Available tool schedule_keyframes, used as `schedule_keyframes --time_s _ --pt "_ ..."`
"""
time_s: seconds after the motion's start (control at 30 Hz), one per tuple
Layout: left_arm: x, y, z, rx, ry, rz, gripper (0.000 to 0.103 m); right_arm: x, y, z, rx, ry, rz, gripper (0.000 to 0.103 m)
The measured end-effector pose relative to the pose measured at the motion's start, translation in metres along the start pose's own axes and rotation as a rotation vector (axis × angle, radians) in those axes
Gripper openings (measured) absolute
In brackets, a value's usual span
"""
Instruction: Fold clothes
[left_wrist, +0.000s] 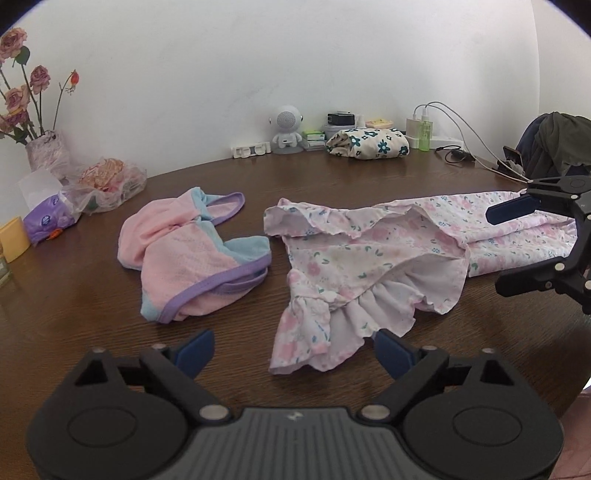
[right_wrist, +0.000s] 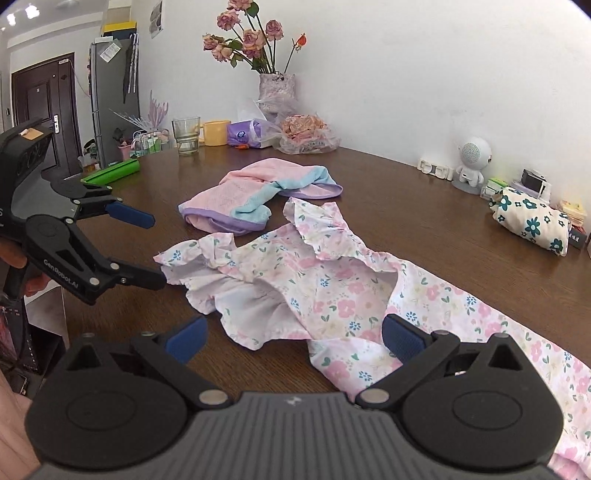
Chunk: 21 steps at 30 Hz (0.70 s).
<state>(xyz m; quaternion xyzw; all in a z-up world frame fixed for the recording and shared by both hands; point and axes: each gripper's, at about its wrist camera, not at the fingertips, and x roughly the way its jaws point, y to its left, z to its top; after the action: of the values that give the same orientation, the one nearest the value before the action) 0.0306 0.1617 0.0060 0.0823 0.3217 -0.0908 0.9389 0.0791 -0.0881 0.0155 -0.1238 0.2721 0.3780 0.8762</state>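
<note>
Floral dress (left_wrist: 369, 258) lies crumpled on table (left_wrist: 240, 184); we see pink top (left_wrist: 192, 254) just beside it. Left gripper (left_wrist: 293, 349) and right gripper (right_wrist: 293, 334) both spread, holding nothing.

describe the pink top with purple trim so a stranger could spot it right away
On the brown table, look toward the end with the flower vase. The pink top lies crumpled there, just beside the floral dress but not on it. Unlike the dress, it is plain pink with light blue patches and purple edging, with no flower print or ruffles.
</note>
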Motion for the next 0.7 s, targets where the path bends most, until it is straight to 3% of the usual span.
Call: schedule_keyframes --time_s 0.2,0.3,0.4,0.43,0.7 --pt "0.006 0.013 -0.004 -0.007 0.061 -0.021 0.072 -0.004 0.005 -0.004 -0.004 0.01 -0.02 0.103" --pt "0.012 0.016 -0.003 -0.025 0.074 -0.047 0.057 -0.004 0.005 -0.006 0.005 0.013 -0.025 0.103" --pt "0.014 0.016 0.0 -0.03 0.076 -0.087 0.022 -0.004 0.007 -0.006 0.002 0.014 -0.023 0.103" --pt "0.013 0.015 0.001 -0.021 0.077 -0.098 0.002 -0.004 0.008 -0.006 0.001 0.014 -0.021 0.103" --pt "-0.001 0.014 0.028 0.019 0.003 -0.094 0.002 0.013 0.02 -0.001 -0.125 0.018 0.008 0.103"
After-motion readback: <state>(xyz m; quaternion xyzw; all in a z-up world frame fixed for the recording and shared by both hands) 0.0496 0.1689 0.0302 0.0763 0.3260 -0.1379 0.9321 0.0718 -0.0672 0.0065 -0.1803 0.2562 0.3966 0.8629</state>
